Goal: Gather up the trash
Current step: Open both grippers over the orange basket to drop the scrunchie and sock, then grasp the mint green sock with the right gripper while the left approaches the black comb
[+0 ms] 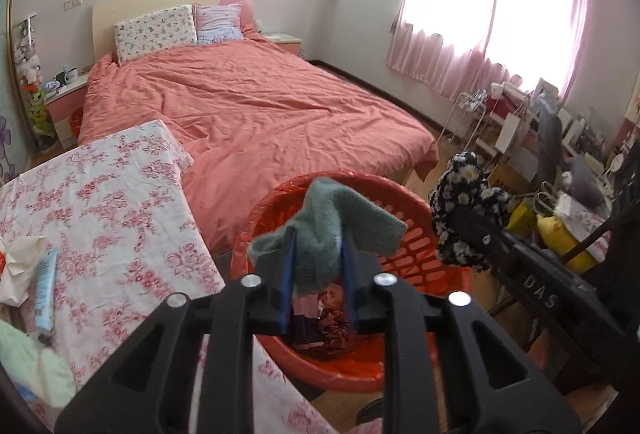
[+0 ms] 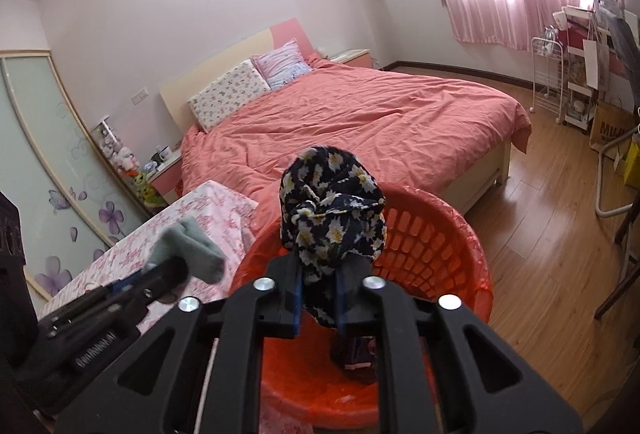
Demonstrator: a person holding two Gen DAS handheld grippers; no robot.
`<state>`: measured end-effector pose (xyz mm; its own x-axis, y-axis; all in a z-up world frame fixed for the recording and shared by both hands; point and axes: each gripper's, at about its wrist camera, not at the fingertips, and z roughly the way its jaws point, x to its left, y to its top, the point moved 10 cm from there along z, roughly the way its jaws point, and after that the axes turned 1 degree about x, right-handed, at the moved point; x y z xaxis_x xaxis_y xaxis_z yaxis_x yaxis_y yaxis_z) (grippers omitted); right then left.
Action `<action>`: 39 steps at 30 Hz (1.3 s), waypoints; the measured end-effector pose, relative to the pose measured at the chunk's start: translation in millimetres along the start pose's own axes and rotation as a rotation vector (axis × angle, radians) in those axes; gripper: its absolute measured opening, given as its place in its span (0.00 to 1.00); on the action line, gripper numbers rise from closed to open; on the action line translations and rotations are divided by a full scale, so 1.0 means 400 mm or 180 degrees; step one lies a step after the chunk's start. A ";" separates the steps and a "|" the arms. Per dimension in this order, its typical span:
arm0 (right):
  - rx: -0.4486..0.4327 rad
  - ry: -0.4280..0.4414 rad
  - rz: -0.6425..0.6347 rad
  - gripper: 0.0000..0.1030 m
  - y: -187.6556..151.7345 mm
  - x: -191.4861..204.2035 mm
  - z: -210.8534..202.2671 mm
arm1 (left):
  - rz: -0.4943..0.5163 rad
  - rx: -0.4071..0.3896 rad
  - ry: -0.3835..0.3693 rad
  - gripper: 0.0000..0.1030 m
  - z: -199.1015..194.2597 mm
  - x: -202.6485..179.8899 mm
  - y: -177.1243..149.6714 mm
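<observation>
— Two loads, one per claw. My left gripper (image 1: 318, 262) is clamped on the grey-green sock (image 1: 340, 222), which bunches between the blue pads and flops forward over the red basket (image 1: 420, 238). My right gripper (image 2: 318, 294) is pinched shut on the daisy-print cloth (image 2: 332, 210), which stands above its fingers, over the same basket.

— So, just let go?

— I'd lower each first, I think, so nothing catches the rim, then part the jaws fully. The left sits nearer the floral table (image 1: 100, 194), so I'd nudge it inward before releasing.
</observation>
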<state>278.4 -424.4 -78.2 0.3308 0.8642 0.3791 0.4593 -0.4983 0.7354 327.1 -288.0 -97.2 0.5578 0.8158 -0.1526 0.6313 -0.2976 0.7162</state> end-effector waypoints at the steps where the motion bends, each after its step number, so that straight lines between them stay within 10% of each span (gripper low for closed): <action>1: 0.0008 -0.0029 0.0001 0.32 -0.001 -0.005 0.007 | 0.0003 0.0022 0.0028 0.37 0.010 0.003 -0.003; 7: 0.0126 -0.0125 -0.0056 0.56 -0.044 -0.023 0.033 | -0.0057 0.0117 0.0265 0.48 0.031 0.076 -0.039; 22: 0.0310 -0.0019 -0.0442 0.56 -0.113 0.104 0.021 | -0.0329 0.0071 0.0771 0.51 -0.132 0.313 -0.141; 39: 0.0747 0.0800 -0.1225 0.50 -0.346 0.557 0.012 | -0.1058 -0.0114 0.1726 0.55 -0.463 0.739 -0.335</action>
<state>292.5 -163.3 -98.0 -0.0937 0.9636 0.2503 0.6909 -0.1181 0.7132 307.5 84.8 -112.3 -0.0229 0.9997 -0.0108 0.7001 0.0238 0.7136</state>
